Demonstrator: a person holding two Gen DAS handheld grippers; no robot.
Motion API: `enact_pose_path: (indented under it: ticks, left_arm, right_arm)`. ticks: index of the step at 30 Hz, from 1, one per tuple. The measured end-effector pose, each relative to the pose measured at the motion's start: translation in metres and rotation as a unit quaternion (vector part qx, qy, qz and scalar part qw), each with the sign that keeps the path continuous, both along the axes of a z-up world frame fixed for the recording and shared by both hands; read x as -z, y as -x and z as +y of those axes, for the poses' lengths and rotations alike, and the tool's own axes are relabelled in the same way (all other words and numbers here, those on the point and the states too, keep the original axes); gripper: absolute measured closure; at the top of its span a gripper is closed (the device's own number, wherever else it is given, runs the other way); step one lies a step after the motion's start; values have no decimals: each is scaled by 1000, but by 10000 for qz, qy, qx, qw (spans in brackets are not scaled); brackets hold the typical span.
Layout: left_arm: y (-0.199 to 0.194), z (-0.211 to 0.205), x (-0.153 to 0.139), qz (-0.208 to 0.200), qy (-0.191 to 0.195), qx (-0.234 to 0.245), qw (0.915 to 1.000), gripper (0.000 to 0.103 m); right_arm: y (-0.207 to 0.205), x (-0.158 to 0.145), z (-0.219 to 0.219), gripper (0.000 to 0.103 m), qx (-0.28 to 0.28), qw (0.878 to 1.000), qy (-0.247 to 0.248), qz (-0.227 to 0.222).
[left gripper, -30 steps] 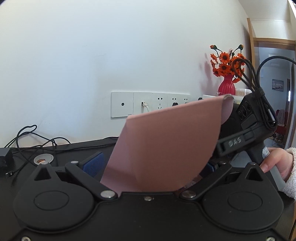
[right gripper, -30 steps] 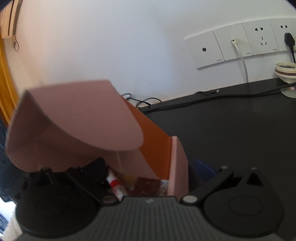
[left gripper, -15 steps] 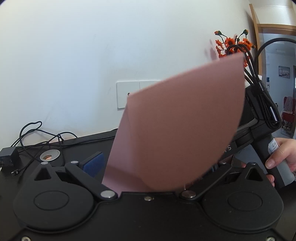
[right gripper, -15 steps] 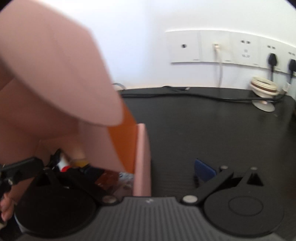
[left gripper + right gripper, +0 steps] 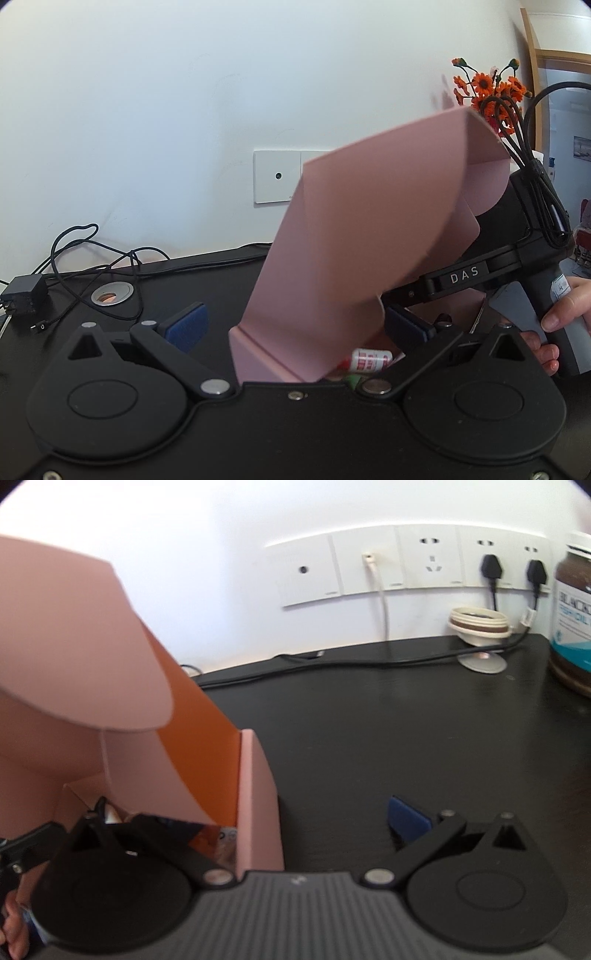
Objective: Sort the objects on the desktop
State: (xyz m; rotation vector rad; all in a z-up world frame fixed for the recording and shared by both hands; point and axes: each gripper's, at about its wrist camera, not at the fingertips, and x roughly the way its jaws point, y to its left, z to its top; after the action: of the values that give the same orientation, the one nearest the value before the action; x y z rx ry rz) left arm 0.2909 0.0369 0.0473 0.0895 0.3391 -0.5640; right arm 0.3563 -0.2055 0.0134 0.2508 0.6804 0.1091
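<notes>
Fingers of the left gripper (image 5: pixel 291 325) are standing spread w/ the pink box (image 5: pixel 332 280) between them, pads not touching it. Right gripper (image 5: pixel 258 823) is spread too, straddling the box's side wall. The lid flap (image 5: pixel 373 221) is now folding back down over the opening vs. half a sec ago, when it was standing tall, so I'm judging they're closing up, sorting nearly done. Box is sitting on the black desk (image 5: pixel 388 720), a red-and-white tube (image 5: pixel 371 358) inside; lid's long axis is leaning up and to the right in the left view.
</notes>
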Motion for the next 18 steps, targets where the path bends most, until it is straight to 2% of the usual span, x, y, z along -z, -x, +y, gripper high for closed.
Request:
enact_pose_path:
  ticks: [5, 10, 15, 18]
  left_arm:
    - [3, 0, -2, -23, 26, 53, 10000, 0]
    - [9, -4, -5, -131, 11, 193, 9997, 0]
    - [15, -5, -7, -232, 83, 262, 9994, 0]
    - [14, -5, -7, -204, 200, 240, 9993, 0]
  right_arm:
    - [1, -1, -9, 1, 239, 9997, 1, -21]
    - [6, 6, -17, 1, 0, 9999, -29, -149]
    - [13, 3, -18, 1, -326, 9981, -431, -280]
    - [16, -2, -24, 1, -490, 9943, -884, -332]
